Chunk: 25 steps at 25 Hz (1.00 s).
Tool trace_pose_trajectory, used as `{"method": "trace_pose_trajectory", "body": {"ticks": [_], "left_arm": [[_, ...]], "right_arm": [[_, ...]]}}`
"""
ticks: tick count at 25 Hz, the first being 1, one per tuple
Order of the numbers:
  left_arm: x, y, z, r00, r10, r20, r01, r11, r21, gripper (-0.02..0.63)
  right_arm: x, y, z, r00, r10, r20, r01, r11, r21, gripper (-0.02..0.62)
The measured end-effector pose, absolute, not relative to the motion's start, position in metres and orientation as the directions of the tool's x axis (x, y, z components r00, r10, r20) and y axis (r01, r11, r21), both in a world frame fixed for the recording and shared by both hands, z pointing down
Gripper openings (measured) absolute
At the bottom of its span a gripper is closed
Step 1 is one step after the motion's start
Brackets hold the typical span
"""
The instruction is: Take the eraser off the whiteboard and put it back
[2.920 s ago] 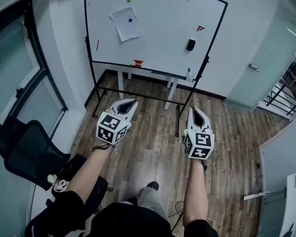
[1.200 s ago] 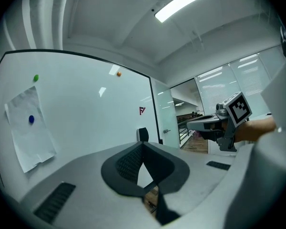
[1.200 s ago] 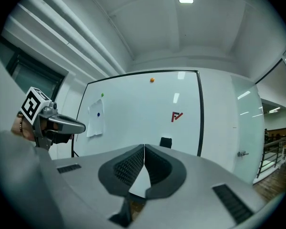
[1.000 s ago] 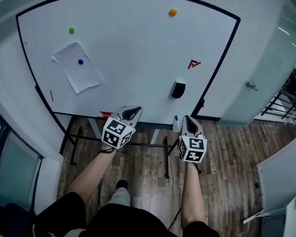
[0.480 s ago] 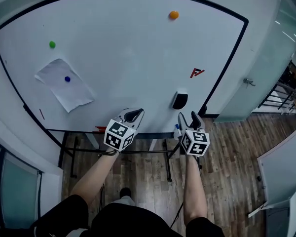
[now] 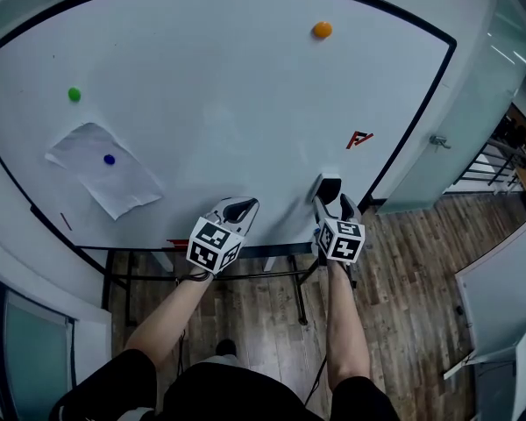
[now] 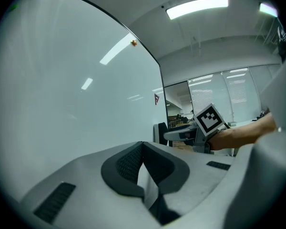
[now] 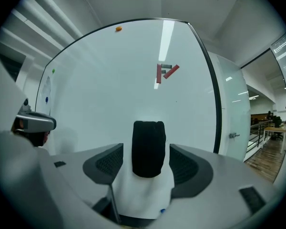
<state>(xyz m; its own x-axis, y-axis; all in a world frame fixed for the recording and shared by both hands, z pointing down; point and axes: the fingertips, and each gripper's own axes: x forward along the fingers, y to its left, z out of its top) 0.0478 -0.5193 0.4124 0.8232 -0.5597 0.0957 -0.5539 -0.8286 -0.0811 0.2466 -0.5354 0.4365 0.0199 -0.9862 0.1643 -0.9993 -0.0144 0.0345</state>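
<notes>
My right gripper [image 6: 330, 203] open around the eraser [image 8: 149, 147] on the whiteboard [image 6: 210, 103]
Nearest me, my left gripper [image 6: 237, 207] is closed on nothing, just short of the whiteboard's lower edge. The right gripper's jaws have just been opening and stand wide either side of the black eraser, pads clear of it. The eraser sits low on the whiteboard's right side, under a red mark [image 6: 359, 139].

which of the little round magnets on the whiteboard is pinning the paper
The blue magnet, on the sheet of paper at the lower left of the whiteboard. The green magnet and the orange magnet sit on bare board.
</notes>
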Motion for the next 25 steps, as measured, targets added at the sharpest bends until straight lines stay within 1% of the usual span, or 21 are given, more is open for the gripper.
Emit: {"method": "trace_pose_trajectory", "body": {"ticks": [7,14,18,25], "left_arm": [[0.046,-0.537,0.421,0.835,-0.539,0.107,-0.533,-0.842,-0.078,0.021],[0.042,-0.547,0.424,0.837,-0.535,0.114,-0.53,-0.845,-0.076,0.021],[0.041,-0.546,0.424,0.836,-0.536,0.116,-0.531,-0.844,-0.079,0.02],[0.036,-0.544,0.426,0.823,-0.556,0.119,-0.551,-0.831,-0.073,0.02]], "right_arm": [[0.253,-0.562,0.451,0.054,-0.978,0.203,-0.998,-0.047,0.042,0.291],[0.255,-0.571,0.451,0.061,-0.981,0.184,-0.998,-0.059,0.017,0.288],[0.252,-0.571,0.45,0.063,-0.982,0.178,-0.998,-0.06,0.022,0.253],[0.257,-0.559,0.441,0.073,-0.985,0.158,-0.997,-0.074,-0.001,0.243]]}}
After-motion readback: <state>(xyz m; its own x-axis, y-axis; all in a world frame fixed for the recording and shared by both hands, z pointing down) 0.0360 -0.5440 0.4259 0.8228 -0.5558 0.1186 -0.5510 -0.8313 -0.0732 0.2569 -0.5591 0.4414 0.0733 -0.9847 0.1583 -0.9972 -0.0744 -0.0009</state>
